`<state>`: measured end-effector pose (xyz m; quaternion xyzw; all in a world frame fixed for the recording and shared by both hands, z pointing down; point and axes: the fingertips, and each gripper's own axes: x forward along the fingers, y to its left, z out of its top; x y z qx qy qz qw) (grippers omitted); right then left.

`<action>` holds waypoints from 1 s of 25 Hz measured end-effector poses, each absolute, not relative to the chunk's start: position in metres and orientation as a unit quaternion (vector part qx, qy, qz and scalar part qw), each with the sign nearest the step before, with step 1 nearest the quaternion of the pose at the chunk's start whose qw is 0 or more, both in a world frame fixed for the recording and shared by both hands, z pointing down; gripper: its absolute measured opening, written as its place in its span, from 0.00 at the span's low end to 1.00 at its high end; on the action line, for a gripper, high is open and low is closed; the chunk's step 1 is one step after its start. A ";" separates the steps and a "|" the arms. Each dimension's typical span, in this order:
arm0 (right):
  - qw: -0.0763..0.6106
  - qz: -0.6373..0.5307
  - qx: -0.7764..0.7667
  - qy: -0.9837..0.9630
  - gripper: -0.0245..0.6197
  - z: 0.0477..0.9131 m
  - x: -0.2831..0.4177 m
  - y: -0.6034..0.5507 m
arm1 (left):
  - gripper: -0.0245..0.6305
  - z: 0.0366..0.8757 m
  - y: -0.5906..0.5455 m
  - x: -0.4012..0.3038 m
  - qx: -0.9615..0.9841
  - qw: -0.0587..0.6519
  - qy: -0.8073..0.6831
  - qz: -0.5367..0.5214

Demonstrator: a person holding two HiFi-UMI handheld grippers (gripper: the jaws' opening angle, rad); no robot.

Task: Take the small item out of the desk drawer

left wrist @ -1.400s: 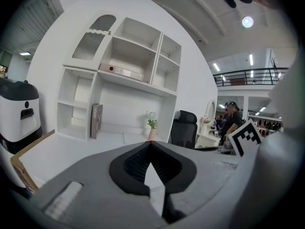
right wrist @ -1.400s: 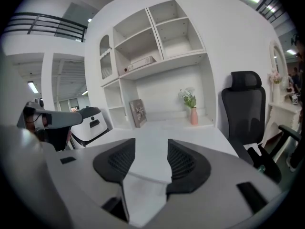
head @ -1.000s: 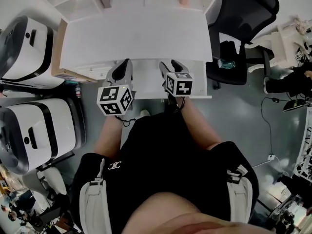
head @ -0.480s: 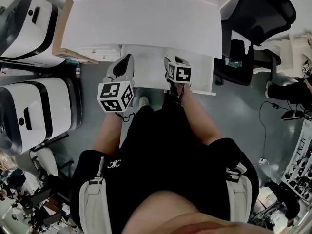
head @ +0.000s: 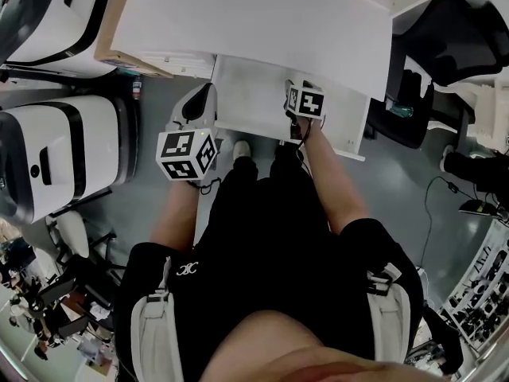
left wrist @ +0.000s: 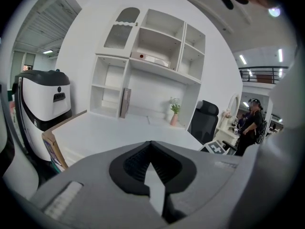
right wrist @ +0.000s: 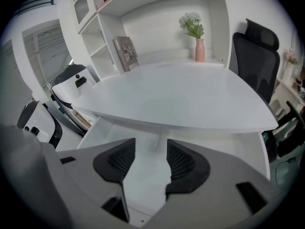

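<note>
A white desk [head: 254,22] has its shallow white drawer [head: 246,102] pulled out toward me. My right gripper [head: 298,84] reaches over the drawer's right half; in the right gripper view the gripper [right wrist: 151,162] is open, with only the bare white drawer floor [right wrist: 143,185] between the pads. My left gripper [head: 203,95] hangs at the drawer's left front corner, outside it. In the left gripper view that gripper [left wrist: 151,162] is shut with nothing in it, pointing over the desk top [left wrist: 119,132]. No small item shows in any view.
Two white machines [head: 56,157] [head: 48,6] stand left of the desk, with a cardboard panel [head: 111,38] against its side. A black office chair [head: 453,30] is at the right. A shelf unit [left wrist: 152,46] and a pink vase [right wrist: 199,49] stand at the desk's back. My legs fill the floor below the drawer.
My right gripper has moved forward from the drawer's front edge to over its inside. The left gripper has stayed by the drawer's left corner. The head view has shifted toward the desk.
</note>
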<state>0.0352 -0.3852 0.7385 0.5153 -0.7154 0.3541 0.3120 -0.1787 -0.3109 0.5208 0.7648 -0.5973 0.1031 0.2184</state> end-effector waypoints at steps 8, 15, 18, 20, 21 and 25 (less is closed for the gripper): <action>0.331 0.366 0.524 -0.694 0.35 0.786 0.035 -0.403 | 0.06 0.534 -0.312 -0.195 0.751 0.226 -0.609 0.118; 0.344 0.353 0.530 -0.690 0.35 0.814 0.037 -0.415 | 0.06 0.549 -0.312 -0.201 0.742 0.237 -0.614 0.129; 0.349 0.350 0.530 -0.689 0.35 0.822 0.037 -0.420 | 0.06 0.551 -0.314 -0.200 0.741 0.236 -0.616 0.131; 0.352 0.348 0.529 -0.689 0.35 0.826 0.037 -0.424 | 0.06 0.552 -0.314 -0.200 0.739 0.236 -0.617 0.132; 0.353 0.347 0.529 -0.689 0.35 0.829 0.037 -0.425 | 0.06 0.553 -0.313 -0.200 0.739 0.236 -0.617 0.132; 0.357 0.344 0.532 -0.686 0.35 0.837 0.038 -0.430 | 0.06 0.557 -0.312 -0.200 0.737 0.237 -0.618 0.136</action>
